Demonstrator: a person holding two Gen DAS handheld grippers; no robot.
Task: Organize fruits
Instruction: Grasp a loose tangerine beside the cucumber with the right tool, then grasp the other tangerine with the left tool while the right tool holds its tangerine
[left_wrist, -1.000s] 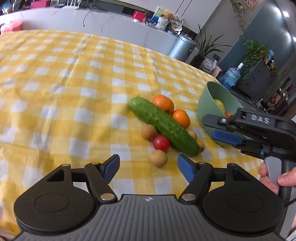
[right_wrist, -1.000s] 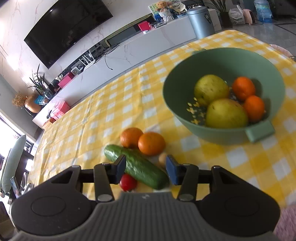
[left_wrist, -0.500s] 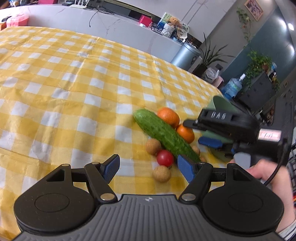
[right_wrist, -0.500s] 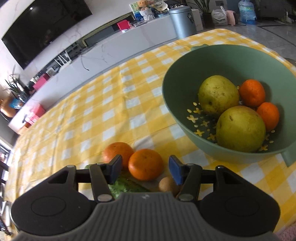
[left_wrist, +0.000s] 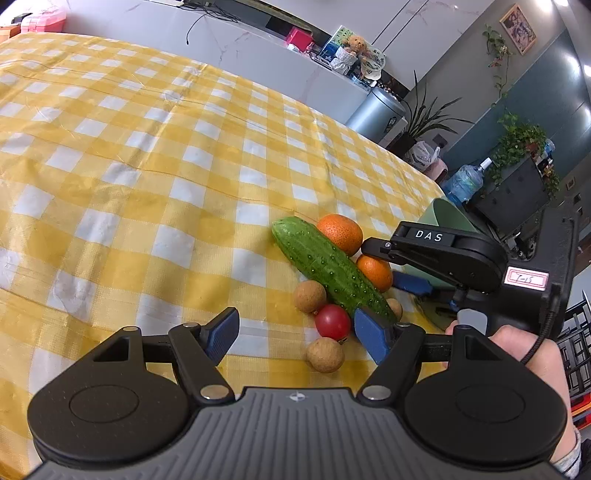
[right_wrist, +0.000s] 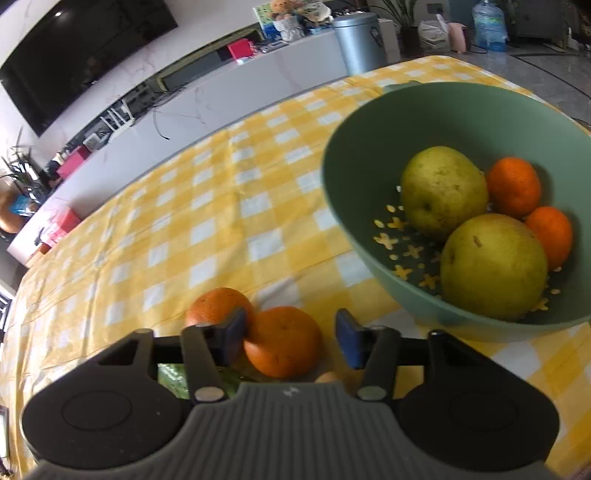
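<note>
The right gripper (right_wrist: 290, 338) straddles the near orange (right_wrist: 282, 347) beside the green bowl (right_wrist: 369, 155), jaws apart, while the left gripper (left_wrist: 295, 332) hangs open.

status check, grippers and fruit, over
Right hand-held gripper open, straddling near orange. Left hand-held gripper open, empty. Cucumber crowds that orange; bowl alongside.

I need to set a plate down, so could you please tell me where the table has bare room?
The checked cloth lies bare left of the cucumber and beyond it. It is crowded around the cucumber, with the oranges, the tomato, the right tool and the green bowl.
</note>
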